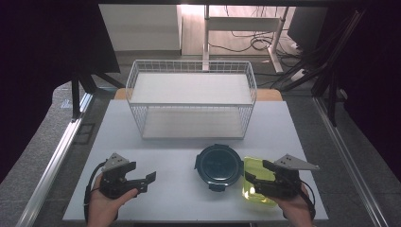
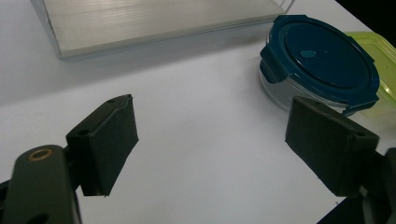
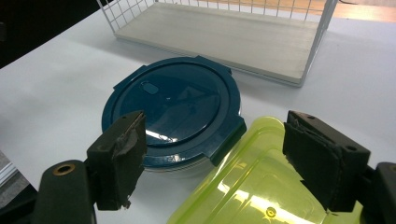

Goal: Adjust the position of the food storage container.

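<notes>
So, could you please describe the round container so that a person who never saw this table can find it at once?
Find the white wire basket at the back of the white table. In front of it, toward the near right, two containers sit side by side. The round container is the left one, with a dark blue clip lid; its neighbour, the yellow-green container, is rectangular and under the right gripper.

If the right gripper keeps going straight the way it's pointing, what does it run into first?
Probably the yellow-green container, which lies right under and ahead of the open right gripper. The round blue-lidded container sits just beyond it, though depth is hard to judge.
</notes>
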`<state>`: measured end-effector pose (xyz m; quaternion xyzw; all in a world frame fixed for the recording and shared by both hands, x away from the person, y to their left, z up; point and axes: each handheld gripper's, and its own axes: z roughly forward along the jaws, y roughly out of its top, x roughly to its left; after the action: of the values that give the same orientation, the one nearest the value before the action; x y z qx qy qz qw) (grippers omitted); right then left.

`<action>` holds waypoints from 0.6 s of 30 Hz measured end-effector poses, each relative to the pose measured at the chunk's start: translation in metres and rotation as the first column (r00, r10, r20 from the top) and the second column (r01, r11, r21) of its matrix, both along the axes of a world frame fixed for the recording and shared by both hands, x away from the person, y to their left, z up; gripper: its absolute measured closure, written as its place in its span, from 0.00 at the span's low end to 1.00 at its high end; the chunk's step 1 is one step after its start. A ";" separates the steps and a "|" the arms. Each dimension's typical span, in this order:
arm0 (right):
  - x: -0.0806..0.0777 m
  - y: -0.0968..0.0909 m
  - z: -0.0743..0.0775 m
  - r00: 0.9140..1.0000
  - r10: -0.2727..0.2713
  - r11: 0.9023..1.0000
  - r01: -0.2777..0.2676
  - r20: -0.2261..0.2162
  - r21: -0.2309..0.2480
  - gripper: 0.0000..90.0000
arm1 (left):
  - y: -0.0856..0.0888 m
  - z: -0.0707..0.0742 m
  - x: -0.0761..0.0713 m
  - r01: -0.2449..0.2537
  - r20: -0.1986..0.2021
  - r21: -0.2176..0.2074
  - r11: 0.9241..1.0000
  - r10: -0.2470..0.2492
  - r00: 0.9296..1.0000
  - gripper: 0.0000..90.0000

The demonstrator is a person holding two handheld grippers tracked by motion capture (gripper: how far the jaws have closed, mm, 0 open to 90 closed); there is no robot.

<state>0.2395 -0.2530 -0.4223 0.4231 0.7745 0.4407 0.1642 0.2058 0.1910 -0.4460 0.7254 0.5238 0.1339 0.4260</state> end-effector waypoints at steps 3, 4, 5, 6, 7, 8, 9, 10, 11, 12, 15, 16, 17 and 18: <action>0.001 -0.001 -0.001 1.000 -0.003 1.000 0.003 -0.003 -0.002 0.24 | 0.002 -0.001 0.000 -0.007 -0.006 -0.006 1.000 0.007 1.000 0.18; 0.002 -0.001 -0.001 1.000 -0.005 1.000 0.005 -0.005 -0.001 0.24 | 0.002 -0.002 0.001 -0.007 -0.009 -0.005 1.000 0.006 1.000 0.18; 0.002 -0.001 -0.002 1.000 -0.007 1.000 0.007 -0.006 -0.001 0.24 | 0.002 -0.003 0.001 -0.006 -0.010 -0.003 1.000 0.006 1.000 0.18; 0.002 -0.001 -0.002 1.000 -0.007 1.000 0.007 -0.007 -0.002 0.24 | 0.002 -0.003 0.001 -0.006 -0.011 -0.002 1.000 0.006 1.000 0.18; 0.003 -0.002 -0.002 1.000 -0.007 1.000 0.007 -0.008 -0.002 0.24 | 0.001 -0.003 0.001 -0.006 -0.012 -0.001 1.000 0.006 1.000 0.18; 0.003 -0.002 -0.002 1.000 -0.008 1.000 0.008 -0.008 -0.003 0.24 | 0.001 -0.003 0.001 -0.004 -0.012 -0.001 1.000 0.004 1.000 0.18; 0.003 -0.002 -0.002 1.000 -0.010 1.000 0.010 -0.008 -0.004 0.24 | 0.001 -0.003 0.001 -0.002 -0.009 0.002 1.000 0.002 1.000 0.18; 0.002 -0.002 -0.002 1.000 -0.011 1.000 0.011 -0.008 -0.004 0.24 | 0.000 -0.002 0.000 -0.003 -0.009 0.003 1.000 0.003 1.000 0.18; 0.002 -0.003 -0.002 1.000 -0.014 1.000 0.014 -0.006 -0.005 0.24 | 0.000 -0.002 0.000 -0.001 -0.008 0.009 1.000 0.001 1.000 0.18; 0.002 -0.003 -0.002 1.000 -0.017 1.000 0.017 -0.005 -0.004 0.24 | 0.000 -0.002 0.000 -0.003 -0.008 0.010 1.000 0.003 1.000 0.18; 0.003 -0.003 -0.002 1.000 -0.020 1.000 0.020 -0.008 -0.004 0.25 | 0.000 -0.001 -0.001 -0.008 -0.005 0.012 1.000 0.008 1.000 0.18; 0.003 -0.003 -0.002 1.000 -0.019 1.000 0.019 -0.012 -0.005 0.25 | 0.001 -0.001 -0.001 -0.010 -0.006 0.010 1.000 0.010 1.000 0.17; 0.003 -0.003 -0.002 1.000 -0.019 1.000 0.019 -0.012 -0.005 0.25 | 0.001 -0.001 -0.001 -0.010 -0.006 0.010 1.000 0.010 1.000 0.17; 0.003 -0.003 -0.002 1.000 -0.020 1.000 0.020 -0.015 -0.005 0.25 | 0.001 -0.001 -0.001 -0.011 -0.007 0.009 1.000 0.011 1.000 0.17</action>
<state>0.2422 -0.2561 -0.4247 0.4335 0.7726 0.4340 0.1639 0.2048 0.1917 -0.4468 0.7248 0.5288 0.1362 0.4201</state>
